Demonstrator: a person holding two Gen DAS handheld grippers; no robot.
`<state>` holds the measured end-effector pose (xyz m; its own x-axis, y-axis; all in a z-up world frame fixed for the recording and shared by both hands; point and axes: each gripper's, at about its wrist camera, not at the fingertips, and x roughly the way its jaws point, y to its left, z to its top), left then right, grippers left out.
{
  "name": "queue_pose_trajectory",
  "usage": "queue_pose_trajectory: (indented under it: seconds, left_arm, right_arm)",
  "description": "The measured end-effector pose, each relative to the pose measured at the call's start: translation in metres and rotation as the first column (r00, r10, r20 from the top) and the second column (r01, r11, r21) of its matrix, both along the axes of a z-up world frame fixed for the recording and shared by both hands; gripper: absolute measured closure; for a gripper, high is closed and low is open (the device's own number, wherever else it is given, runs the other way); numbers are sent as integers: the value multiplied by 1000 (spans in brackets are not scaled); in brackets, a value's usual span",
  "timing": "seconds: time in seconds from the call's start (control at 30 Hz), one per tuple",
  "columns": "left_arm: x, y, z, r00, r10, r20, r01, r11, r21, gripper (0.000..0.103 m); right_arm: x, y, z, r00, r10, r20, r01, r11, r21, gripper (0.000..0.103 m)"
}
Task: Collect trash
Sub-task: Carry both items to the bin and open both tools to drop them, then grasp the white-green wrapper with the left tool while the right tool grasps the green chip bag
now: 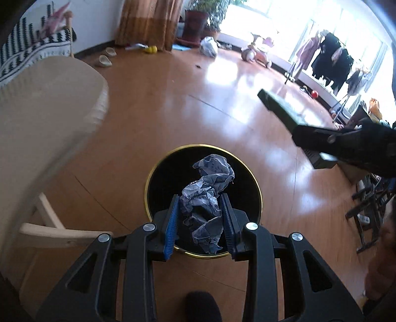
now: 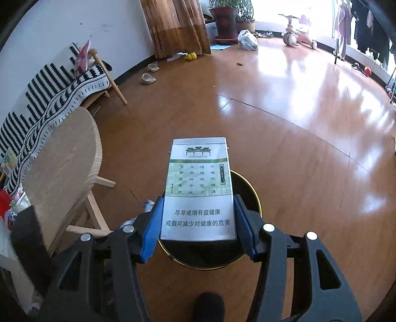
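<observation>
The left tongs are narrowed on a crumpled wad of printed paper, their blue pads pressing it from both sides. The wad hangs directly above the open mouth of a round black bin with a gold rim, which stands on the wooden floor. A dark rounded shape, perhaps the toe of a shoe, shows at the bottom edge of this view; what it is cannot be told for sure.

The right tongs stand at a middling width, clamped on the lower half of a flat cigarette pack, pale with green print and Chinese text, held face up. The pack sits over the same bin, covering most of its opening in the right wrist view. From the left wrist view the pack appears edge-on, up and to the right of the bin, in the right tongs.

Just beside the bin, toward the left edge of both views, stands a light wooden tabletop on slanted legs; nothing of the task lies on the part that shows. Behind it a bench draped with a black-and-white patterned throw runs along the white wall.

Farther off on the floor lie a pair of pale slippers, a yellow object near the brown curtain, a white plastic bag beside potted plants, and a child's tricycle. Clothes hang on a rack by the bright window.
</observation>
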<state>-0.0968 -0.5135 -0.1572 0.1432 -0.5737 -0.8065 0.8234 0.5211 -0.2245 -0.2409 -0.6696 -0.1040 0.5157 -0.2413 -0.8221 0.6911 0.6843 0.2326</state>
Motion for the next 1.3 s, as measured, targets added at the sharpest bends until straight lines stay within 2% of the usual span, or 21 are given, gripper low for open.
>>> queue_pose_trajectory:
  seconds: [0.37,0.5,0.7,0.9,1.0,1.03,1.1,1.23,1.3]
  left_arm:
    - [14,-25,-19,999,-25,-33,26,1000,17,68]
    - [11,-23,-18,999,-13,-31,14,1000,17,50]
    - [11,-15,-7,1000,-23,-4,24,1000,16,42]
    - [15,5,13,999,-15,34,14,1000,7,35]
    - [20,22,33,999,-2,49,3,1000,-11,32]
    - [22,29,40,999,2,53,-1,1000,-18,32]
    - [25,45,53,999,11,48,-9,999,-36,32]
    - [37,89,85,995,63,83,-58,996,-62,23]
    - [45,114,100,989,101,109,-94,993,-65,22]
  right_arm:
    - [8,-4,-5,1000,-12,-18,12,1000,13,49]
    - [14,0,-4,1000,-19,-18,19,1000,18,49]
    - [20,5,-5,1000,-5,-18,5,1000,25,48]
    - [28,9,-9,1000,3,-27,-2,999,49,48]
    - [32,10,-11,999,1,-36,1,999,50,47]
    - [34,8,-10,999,-2,-37,4,999,53,35]
    - [38,7,-12,999,-11,-42,13,998,59,22]
    - [52,19,-4,1000,2,-28,0,999,52,22]
    - [69,38,5,999,41,-11,-40,998,43,22]
